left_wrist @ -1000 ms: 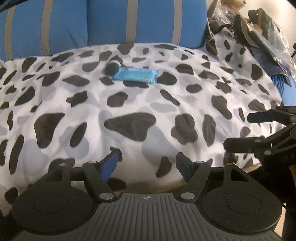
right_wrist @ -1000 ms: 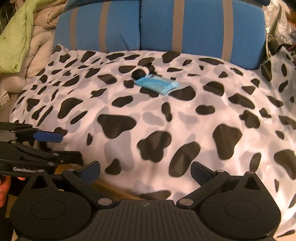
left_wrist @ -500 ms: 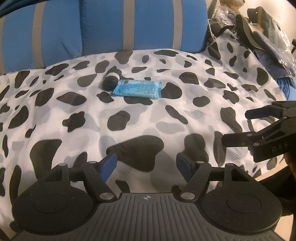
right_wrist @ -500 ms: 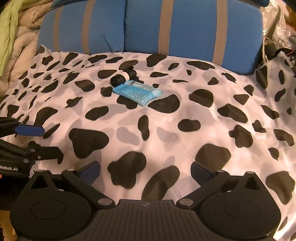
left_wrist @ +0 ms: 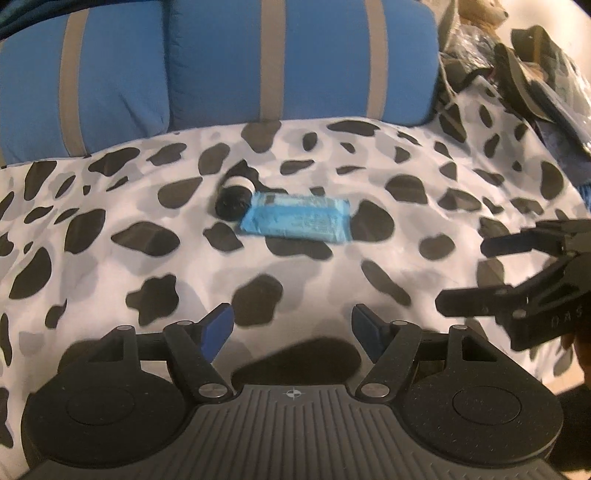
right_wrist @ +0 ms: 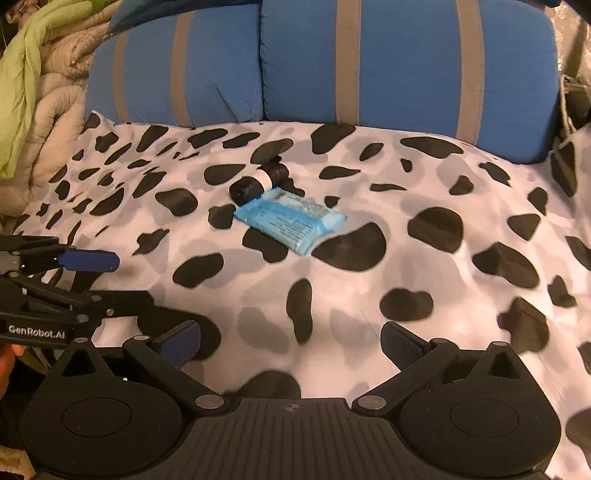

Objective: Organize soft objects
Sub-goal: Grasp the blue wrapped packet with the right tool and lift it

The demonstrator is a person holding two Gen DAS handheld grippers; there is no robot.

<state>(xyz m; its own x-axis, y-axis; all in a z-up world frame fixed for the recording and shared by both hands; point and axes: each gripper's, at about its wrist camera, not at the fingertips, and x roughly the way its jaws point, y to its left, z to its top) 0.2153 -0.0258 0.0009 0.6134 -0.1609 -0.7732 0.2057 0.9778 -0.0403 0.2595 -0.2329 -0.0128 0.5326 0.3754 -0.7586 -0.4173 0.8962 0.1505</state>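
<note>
A light blue soft pack [left_wrist: 295,220] [right_wrist: 291,221] lies flat on the cow-print cover [left_wrist: 332,177] [right_wrist: 424,192]. A small black roll with a white band [left_wrist: 235,194] [right_wrist: 258,182] touches its far left corner. My left gripper [left_wrist: 291,328] hovers over the near part of the cover, open, nothing between its blue pads. My right gripper [right_wrist: 290,341] is also open and empty, short of the pack. Each gripper shows in the other's view: the right gripper [left_wrist: 491,277] at the right edge, the left gripper [right_wrist: 107,278] at the left edge.
Two blue pillows with grey stripes [left_wrist: 295,62] [right_wrist: 388,62] stand along the back of the bed. Green and beige bedding [right_wrist: 33,74] is piled at the far left. Dark bags and clutter [left_wrist: 524,66] crowd the far right, with a plush toy [left_wrist: 480,13] above.
Both grippers have moved forward over the bed toward the pack and the roll, which now look larger and nearer. Both sets of jaws stayed open.
</note>
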